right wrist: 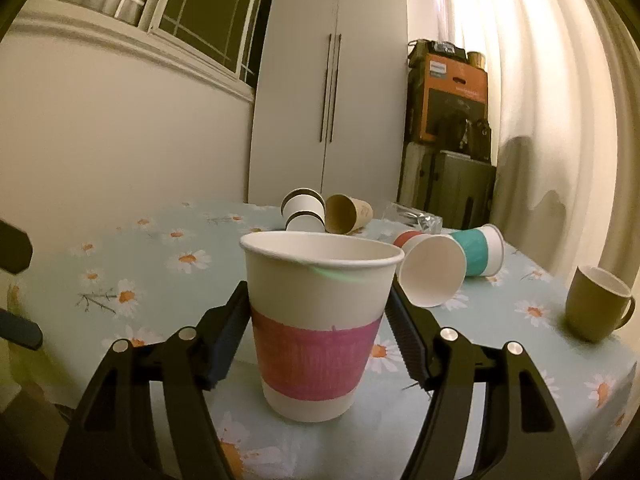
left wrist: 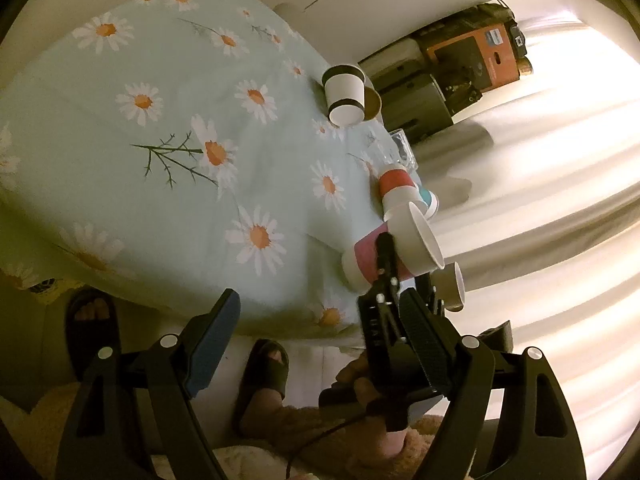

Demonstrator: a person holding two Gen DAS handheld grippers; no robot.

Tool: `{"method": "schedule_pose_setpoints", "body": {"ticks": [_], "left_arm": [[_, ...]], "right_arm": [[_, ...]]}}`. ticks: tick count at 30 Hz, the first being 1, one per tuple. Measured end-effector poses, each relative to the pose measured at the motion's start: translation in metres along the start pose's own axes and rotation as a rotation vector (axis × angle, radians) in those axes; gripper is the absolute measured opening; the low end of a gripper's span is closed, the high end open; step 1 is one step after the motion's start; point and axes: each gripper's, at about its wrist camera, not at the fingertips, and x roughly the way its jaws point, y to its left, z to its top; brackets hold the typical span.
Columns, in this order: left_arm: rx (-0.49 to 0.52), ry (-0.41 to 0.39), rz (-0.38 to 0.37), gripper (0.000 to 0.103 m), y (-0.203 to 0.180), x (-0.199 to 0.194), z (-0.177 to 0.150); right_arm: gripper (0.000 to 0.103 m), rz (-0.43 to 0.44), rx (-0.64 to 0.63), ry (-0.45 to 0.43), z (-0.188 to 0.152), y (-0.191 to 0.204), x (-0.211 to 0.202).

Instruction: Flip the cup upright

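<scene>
One pink-banded paper cup (right wrist: 318,320) stands upright between the right tongs (right wrist: 316,328).
Light, thin-walled, crushable — pinch the band gently; whether those tongs clamp it I cannot tell; left tongs (left wrist: 320,344) gape empty.

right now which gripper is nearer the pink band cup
Right. The right gripper has its jaws on either side of the upright pink band cup. The left gripper hangs open off the table edge, apart from the cup.

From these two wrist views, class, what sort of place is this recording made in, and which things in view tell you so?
Most likely a room in a home. A daisy-print tablecloth covers the table, a tall white wardrobe stands against the wall, and long curtains hang beside stacked boxes. The person's sandalled foot shows below.
</scene>
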Motion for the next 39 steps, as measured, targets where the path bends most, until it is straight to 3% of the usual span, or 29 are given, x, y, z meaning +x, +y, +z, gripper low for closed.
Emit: {"method": "schedule_pose_setpoints", "body": {"ticks": [8,11,13,18,26,28,35,39], "left_arm": [[0.009,-0.002,0.001,0.080,-0.001,-0.001,0.000],[0.007,-0.005,0.003,0.080,-0.001,-0.001,0.000],[0.005,-0.008,0.005,0.080,-0.001,-0.002,0.001],[0.011,-0.016,0.014,0.080,-0.001,-0.004,0.001],[0.030,-0.041,0.033,0.080,-0.002,-0.011,-0.001],[0.036,-0.052,0.041,0.094,-0.003,-0.014,-0.002],[0.066,-0.092,0.066,0.096,-0.008,-0.019,-0.007],[0.143,-0.136,0.090,0.096,-0.019,-0.024,-0.014]], "right_arm": [[0.069,0.007,-0.002,0.024,-0.003,0.001,0.001],[0.083,0.007,0.007,0.027,-0.003,-0.001,-0.001],[0.083,0.009,0.012,0.035,-0.003,-0.002,-0.002],[0.098,0.018,0.029,0.040,0.003,-0.007,-0.008],[0.098,0.035,0.018,0.065,0.015,-0.013,-0.033],[0.098,0.028,0.012,0.068,0.020,-0.016,-0.043],[0.098,0.015,0.023,0.089,0.021,-0.025,-0.074],[0.098,0.003,0.031,0.083,0.023,-0.033,-0.097]]}}
